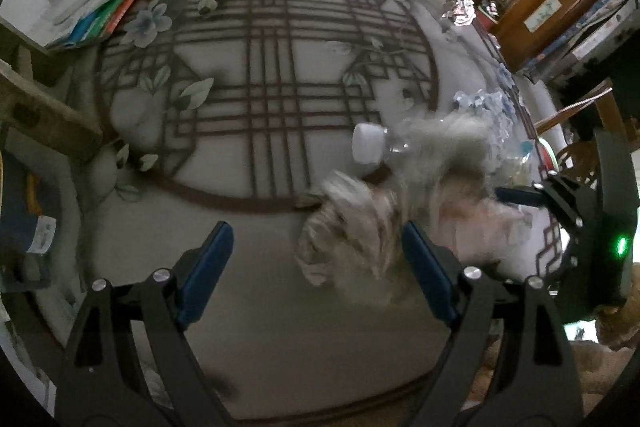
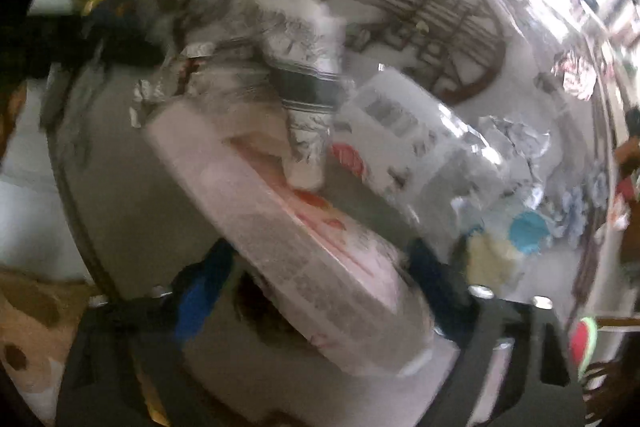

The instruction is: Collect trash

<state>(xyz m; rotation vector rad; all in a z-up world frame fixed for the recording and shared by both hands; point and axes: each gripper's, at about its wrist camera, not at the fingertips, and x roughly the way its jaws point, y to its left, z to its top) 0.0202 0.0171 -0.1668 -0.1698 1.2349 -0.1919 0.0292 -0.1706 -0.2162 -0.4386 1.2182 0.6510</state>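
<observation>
Patterned round table (image 1: 280, 75) holds our trash. Our left gripper (image 1: 316, 259) hangs released; a crumpled wrapper (image 1: 344, 227) lies at its two o'clock. Our right gripper (image 2: 320, 275) straddles a pink carton (image 2: 288, 227); whether it pinches, we cannot tell.

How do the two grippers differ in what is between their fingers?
The left gripper has only bare table between its fingers; the right gripper straddles a flat pinkish-white package. The left gripper's view is sharp near its fingers; the right gripper's is blurred throughout, so contact with the package is unclear. Both have blue pads and point down at the table.
</observation>
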